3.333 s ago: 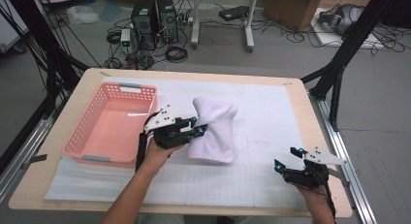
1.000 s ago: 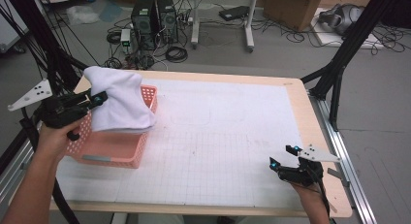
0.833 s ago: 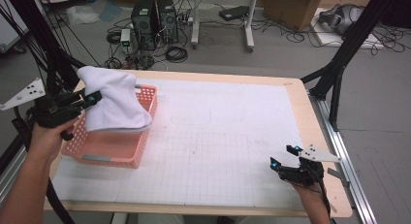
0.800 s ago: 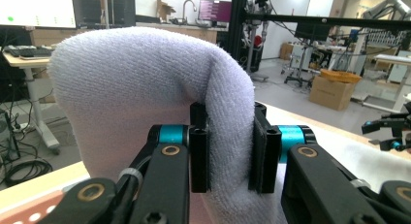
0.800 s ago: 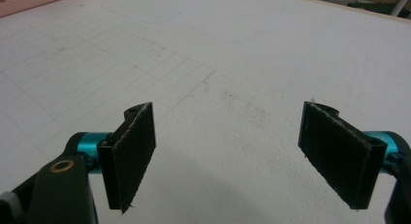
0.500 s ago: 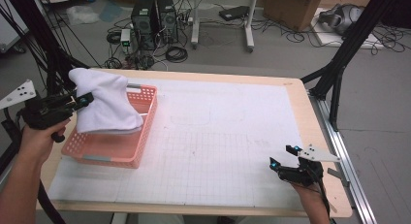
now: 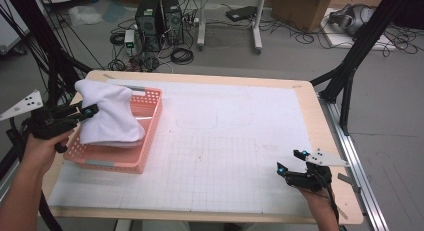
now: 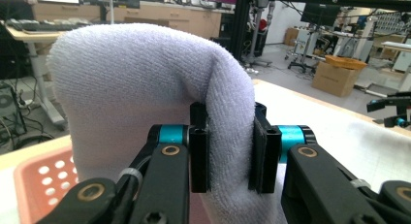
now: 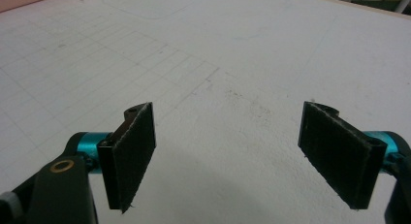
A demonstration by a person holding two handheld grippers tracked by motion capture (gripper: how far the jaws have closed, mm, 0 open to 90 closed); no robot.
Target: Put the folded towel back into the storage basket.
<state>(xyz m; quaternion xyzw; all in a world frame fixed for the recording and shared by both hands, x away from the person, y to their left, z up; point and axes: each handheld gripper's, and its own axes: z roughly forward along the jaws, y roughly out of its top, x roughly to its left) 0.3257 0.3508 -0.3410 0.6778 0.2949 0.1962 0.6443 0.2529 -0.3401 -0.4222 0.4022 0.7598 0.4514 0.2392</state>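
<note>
A folded white towel (image 7: 109, 115) hangs over the pink plastic basket (image 7: 150, 136) at the table's left, its lower edge down inside the basket. My left gripper (image 7: 86, 112) holds it from the left side, shut on a thick fold. In the left gripper view the two black pads pinch the towel (image 8: 145, 88) between them at my left gripper (image 8: 228, 149). My right gripper (image 7: 288, 162) rests low at the table's front right, open. Its pads (image 9: 133, 151) stand wide apart over the bare white mat (image 9: 232, 64), with my right gripper (image 9: 237, 156) holding nothing.
The white gridded mat (image 7: 225, 141) covers the wooden table (image 7: 320, 116). Black frame legs (image 7: 350, 66) stand at the right edge and more at the far left. Computer towers (image 7: 160, 13), cables and a cardboard box (image 7: 300, 8) sit on the floor beyond.
My left gripper has carried the towel from the table's middle to the left and lowered it over the basket. The right gripper has stayed where it was.
</note>
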